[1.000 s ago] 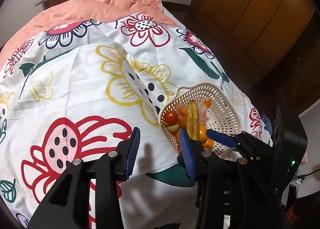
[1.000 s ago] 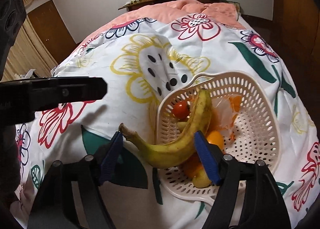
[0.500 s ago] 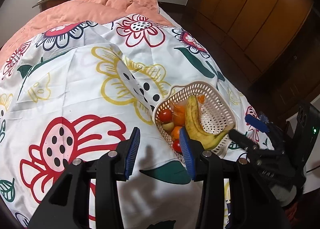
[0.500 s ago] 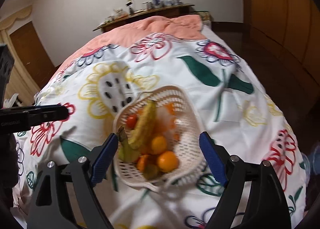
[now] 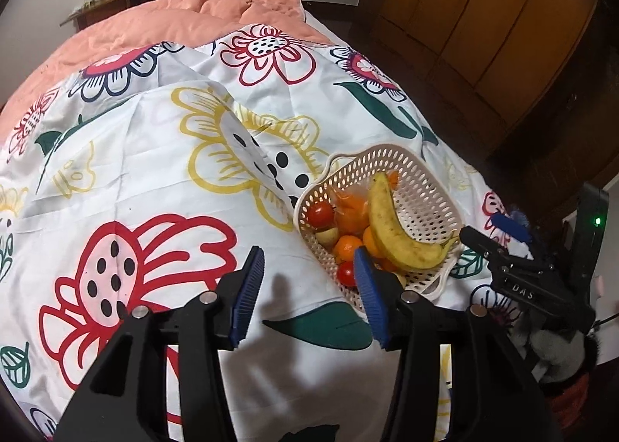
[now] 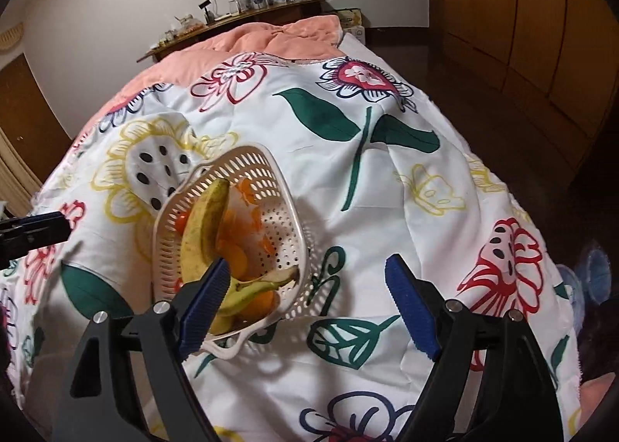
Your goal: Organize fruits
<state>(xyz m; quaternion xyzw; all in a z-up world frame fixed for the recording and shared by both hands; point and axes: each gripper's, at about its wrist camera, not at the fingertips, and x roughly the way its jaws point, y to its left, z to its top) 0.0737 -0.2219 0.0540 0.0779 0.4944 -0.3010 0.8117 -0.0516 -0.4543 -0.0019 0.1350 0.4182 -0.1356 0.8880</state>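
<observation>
The banana (image 5: 390, 229) is now seen lying inside the white perforated basket (image 5: 433, 186), whereas a second ago it was held between the blue pads of the right gripper (image 6: 305, 302) with its stem end hanging out over the basket rim. The right gripper is seen drawn back to the right of the basket, its jaws spread wide with nothing between them; only the printed bedspread (image 6: 387, 186) is seen through the gap. In the left wrist view that same gripper is seen beyond the basket's right corner, clear of it. The left gripper (image 5: 305, 297) is held low over the bedspread just left of the basket, about where it was before, and its jaws are opening, with nothing between them but cloth. One basket is counted, set on the flowered bedspread near the bed's right edge. In it one banana is seen, resting across the other fruit with its stem toward the near right corner. Two red tomatoes (image 5: 320, 213) are counted at the left side, one upper and one lower, and a small pale round fruit (image 5: 325, 236) between them. At least two oranges (image 5: 346, 244) are counted under the banana; further orange pieces in clear wrapping (image 5: 350, 206) cannot be counted. Two grippers are in view.
</observation>
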